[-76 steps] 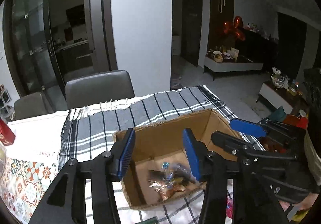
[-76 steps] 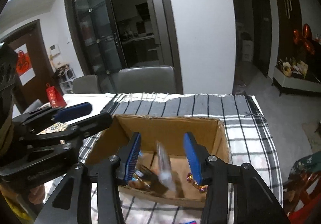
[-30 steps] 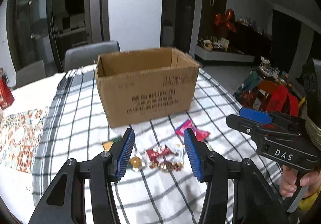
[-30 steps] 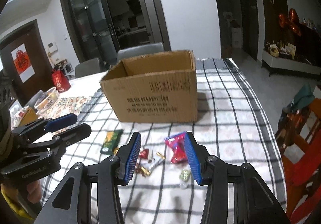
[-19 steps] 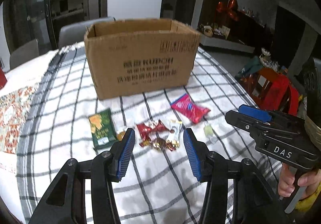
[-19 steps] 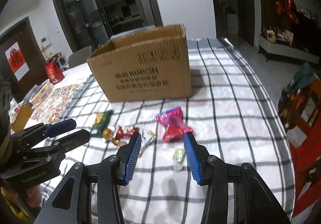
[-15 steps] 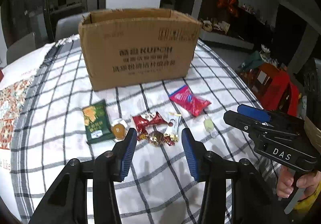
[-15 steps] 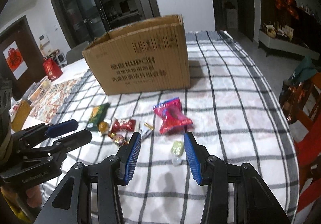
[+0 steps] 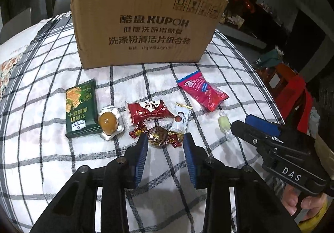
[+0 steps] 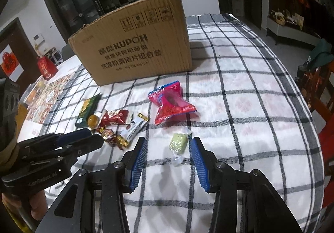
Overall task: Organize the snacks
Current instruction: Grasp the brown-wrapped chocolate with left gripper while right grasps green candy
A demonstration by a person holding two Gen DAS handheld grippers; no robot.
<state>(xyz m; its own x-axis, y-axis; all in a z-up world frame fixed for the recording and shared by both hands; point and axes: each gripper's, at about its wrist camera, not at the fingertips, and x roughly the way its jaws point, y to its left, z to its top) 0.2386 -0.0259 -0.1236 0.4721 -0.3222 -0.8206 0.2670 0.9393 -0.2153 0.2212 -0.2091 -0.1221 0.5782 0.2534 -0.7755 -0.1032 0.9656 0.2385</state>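
My left tongs have just been closing around a foil candy, not touching yet; right tongs gape over a green candy on the tabletop.

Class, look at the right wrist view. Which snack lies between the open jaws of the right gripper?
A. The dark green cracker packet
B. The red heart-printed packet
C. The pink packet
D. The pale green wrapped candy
D: the pale green wrapped candy lies on the checked cloth between the blue pads of the right gripper, which do not touch it; the pink packet lies farther off, toward the cardboard box.
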